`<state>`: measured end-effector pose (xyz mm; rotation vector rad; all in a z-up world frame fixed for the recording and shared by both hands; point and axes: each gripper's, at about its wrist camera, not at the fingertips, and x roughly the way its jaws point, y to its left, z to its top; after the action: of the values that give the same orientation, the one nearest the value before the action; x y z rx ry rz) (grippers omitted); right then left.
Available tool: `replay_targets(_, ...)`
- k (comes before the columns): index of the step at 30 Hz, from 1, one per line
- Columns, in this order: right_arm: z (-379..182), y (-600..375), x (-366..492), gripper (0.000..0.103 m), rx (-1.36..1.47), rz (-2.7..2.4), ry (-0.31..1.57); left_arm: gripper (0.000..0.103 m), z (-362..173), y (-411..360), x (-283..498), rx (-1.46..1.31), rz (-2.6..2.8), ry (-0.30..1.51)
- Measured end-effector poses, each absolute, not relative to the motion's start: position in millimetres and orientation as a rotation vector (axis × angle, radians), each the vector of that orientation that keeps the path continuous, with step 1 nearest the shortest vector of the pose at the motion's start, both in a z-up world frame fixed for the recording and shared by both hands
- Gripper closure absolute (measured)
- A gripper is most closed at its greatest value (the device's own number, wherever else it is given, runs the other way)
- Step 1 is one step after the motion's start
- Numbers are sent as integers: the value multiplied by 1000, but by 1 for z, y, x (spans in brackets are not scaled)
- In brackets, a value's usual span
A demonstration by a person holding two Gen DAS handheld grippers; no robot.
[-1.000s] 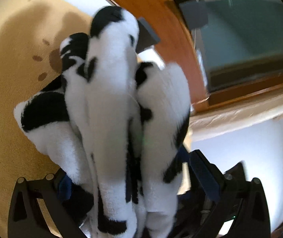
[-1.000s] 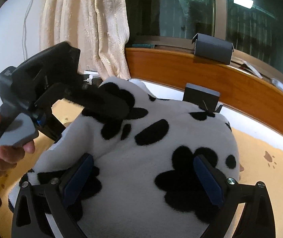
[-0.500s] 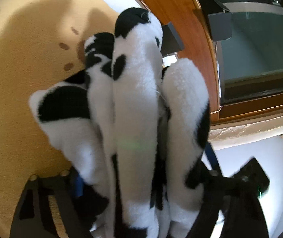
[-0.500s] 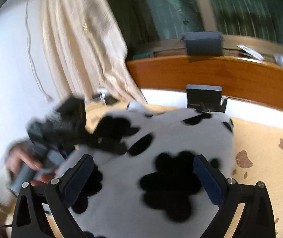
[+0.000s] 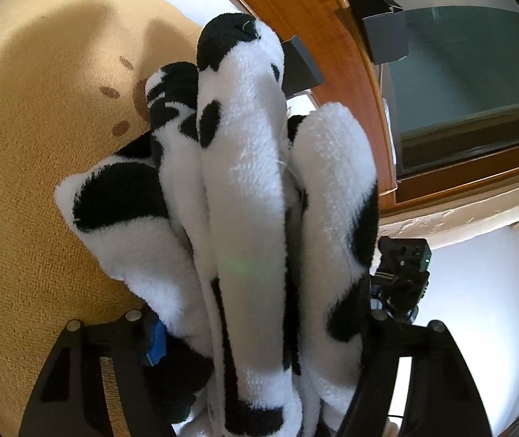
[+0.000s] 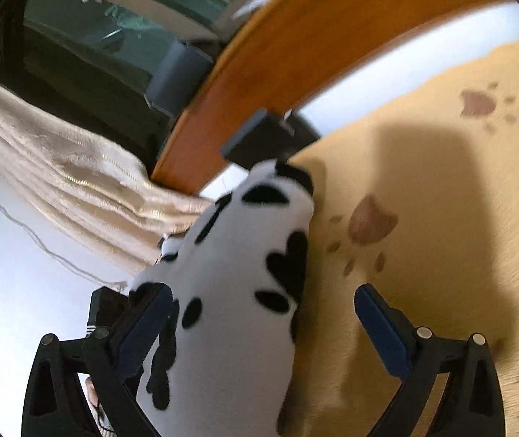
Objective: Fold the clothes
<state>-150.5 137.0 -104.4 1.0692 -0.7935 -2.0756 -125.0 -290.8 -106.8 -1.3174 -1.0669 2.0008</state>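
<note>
A fluffy white fleece garment with black cow spots (image 5: 245, 189) is folded into a thick bundle of several layers. It stands on edge over the yellow paw-print blanket (image 5: 34, 167). My left gripper (image 5: 259, 327) is shut on the bundle's near end, and the fleece hides most of both pads. In the right wrist view the same garment (image 6: 237, 291) runs forward between the wide-apart fingers of my right gripper (image 6: 261, 291), which is open. The fleece lies against the left pad and clear of the right one.
A curved wooden bed frame (image 6: 296, 54) borders the blanket (image 6: 441, 218), with a dark window (image 5: 470, 73) behind it. Small grey boxes (image 6: 259, 138) sit by the frame. A cream curtain (image 6: 59, 171) and a thin cord hang at the left wall.
The left gripper's fingers have drawn in on the bundle and it has been carried toward the wooden frame. The right gripper has rolled and now looks along the garment's side, still open.
</note>
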Motion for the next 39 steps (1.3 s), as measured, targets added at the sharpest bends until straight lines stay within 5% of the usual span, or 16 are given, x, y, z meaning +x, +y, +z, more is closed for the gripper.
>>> replay_targets(7,-111,106,-154,6,1153,-2047,-694,28,-105,-299,-121,-1305,2003,-1058)
replay_targets(10,-116,95,-157,28,1182,-1982,-693,28,-104,-303,-119,-1290,1996,-1046)
replay_targets(19,-122,87,-155,42,1172,-1980,-624,28,-99,-310,-112,-1244,2047,-1023)
replay_targets(24,-117,89,-149,57,1131,-2000,-622,30,-97,-317,-100,-1193,2074,-1103)
replay_targets(39,-2,35,-66,61,830,-2044,-416,36,-11,-383,39,-865,2288,-1163)
